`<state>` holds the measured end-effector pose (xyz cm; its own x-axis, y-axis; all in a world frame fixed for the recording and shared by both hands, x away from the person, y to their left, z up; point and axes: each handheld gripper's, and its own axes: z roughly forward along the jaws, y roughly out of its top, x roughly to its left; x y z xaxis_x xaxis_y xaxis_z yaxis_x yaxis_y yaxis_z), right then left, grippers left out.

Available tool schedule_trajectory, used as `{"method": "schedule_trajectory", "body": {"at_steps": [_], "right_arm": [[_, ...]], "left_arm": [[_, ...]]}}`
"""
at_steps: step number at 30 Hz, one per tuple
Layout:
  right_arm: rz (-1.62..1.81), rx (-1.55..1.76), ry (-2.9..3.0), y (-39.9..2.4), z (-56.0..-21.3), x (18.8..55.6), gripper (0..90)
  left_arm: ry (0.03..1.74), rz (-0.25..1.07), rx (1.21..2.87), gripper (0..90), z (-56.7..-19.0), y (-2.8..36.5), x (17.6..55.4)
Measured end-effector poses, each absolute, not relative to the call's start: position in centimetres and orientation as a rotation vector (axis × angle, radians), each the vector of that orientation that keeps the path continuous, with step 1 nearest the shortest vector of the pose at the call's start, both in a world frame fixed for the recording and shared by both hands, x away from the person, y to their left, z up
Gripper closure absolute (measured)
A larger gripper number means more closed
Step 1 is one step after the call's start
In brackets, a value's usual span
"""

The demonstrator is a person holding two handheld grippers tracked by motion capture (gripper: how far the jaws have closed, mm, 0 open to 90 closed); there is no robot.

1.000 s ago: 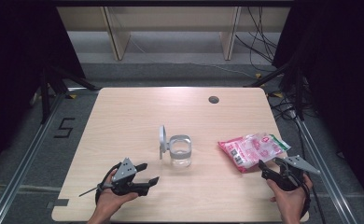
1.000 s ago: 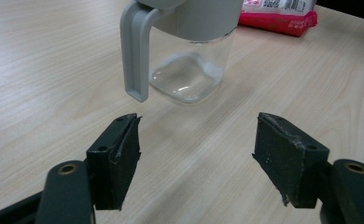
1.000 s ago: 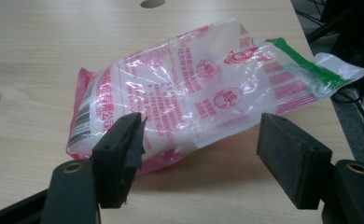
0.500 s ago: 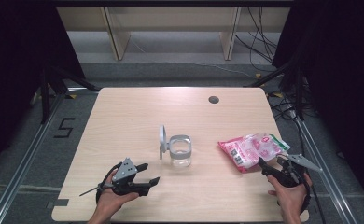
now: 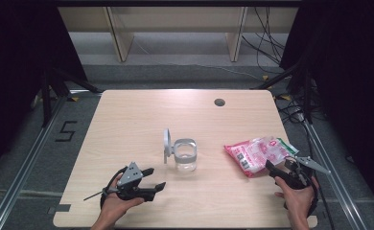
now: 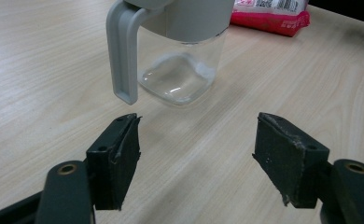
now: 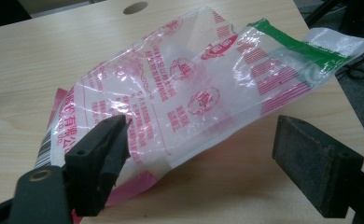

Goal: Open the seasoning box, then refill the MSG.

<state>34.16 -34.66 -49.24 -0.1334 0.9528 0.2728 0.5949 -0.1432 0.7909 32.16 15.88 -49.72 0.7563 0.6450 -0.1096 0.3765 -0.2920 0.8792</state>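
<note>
A clear glass jar (image 5: 185,155) stands mid-table with its grey lid (image 5: 167,143) flipped up at its left side. My left gripper (image 5: 157,178) lies low at the front left, open, with nothing between its jaws. The left gripper view has the jar (image 6: 185,70) just ahead of that gripper (image 6: 196,140). A pink and clear plastic bag (image 5: 259,152) lies at the right. My right gripper (image 5: 278,166) sits at the bag's near edge. Its jaws have just been opening and now stand wide. In the right gripper view the bag (image 7: 194,79) reaches that gripper's (image 7: 203,144) left jaw, unpinched.
A round hole (image 5: 219,102) sits in the wooden table (image 5: 127,120) near its far right corner. Wooden shelving (image 5: 175,28) stands beyond the table, and cables (image 5: 290,108) trail on the floor at the right. The bag's green end overhangs the table's right edge.
The right gripper has shifted slightly at the bag's near edge. The left gripper, jar and bag stay where they were.
</note>
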Motion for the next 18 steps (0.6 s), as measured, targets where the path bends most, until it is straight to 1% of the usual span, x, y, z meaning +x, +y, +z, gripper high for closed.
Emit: {"method": "schedule_trajectory", "body": {"at_steps": [3, 4, 5, 7, 11, 12, 14, 15, 17, 18], "right_arm": [[1.150, 1.714, 1.675, -34.6, -49.8, 34.9, 18.7], [1.158, 1.779, 1.650, -34.4, -49.7, 34.8, 19.1], [1.170, 1.736, 1.655, -34.7, -49.9, 35.1, 19.5], [1.176, 1.799, 1.649, -34.6, -49.7, 35.0, 18.8], [1.211, 1.740, 1.674, -34.7, -50.1, 35.6, 18.8], [1.188, 1.826, 1.660, -34.3, -49.9, 35.5, 18.9], [1.228, 1.791, 1.644, -34.3, -50.2, 36.0, 19.1], [1.222, 1.746, 1.661, -34.6, -50.5, 36.2, 19.1], [1.236, 1.808, 1.646, -34.3, -50.3, 36.3, 19.1], [1.238, 1.782, 1.650, -34.3, -50.4, 36.5, 19.1]], "left_arm": [[0.796, 0.318, 1.911, 30.3, -49.8, 15.8, 32.1], [0.797, 0.317, 1.911, 30.3, -49.8, 15.8, 32.1], [0.798, 0.317, 1.908, 30.3, -49.8, 15.8, 32.0], [0.794, 0.319, 1.904, 30.3, -49.8, 15.8, 32.0], [0.797, 0.318, 1.909, 30.3, -49.8, 15.8, 32.0], [0.799, 0.318, 1.906, 30.3, -49.8, 15.8, 32.0], [0.805, 0.311, 1.892, 30.3, -49.8, 15.7, 31.9], [0.787, 0.328, 1.911, 30.3, -49.7, 15.8, 31.9], [0.796, 0.325, 1.909, 30.3, -49.7, 15.7, 31.9], [0.783, 0.323, 1.912, 30.3, -49.8, 15.7, 31.9]]}}
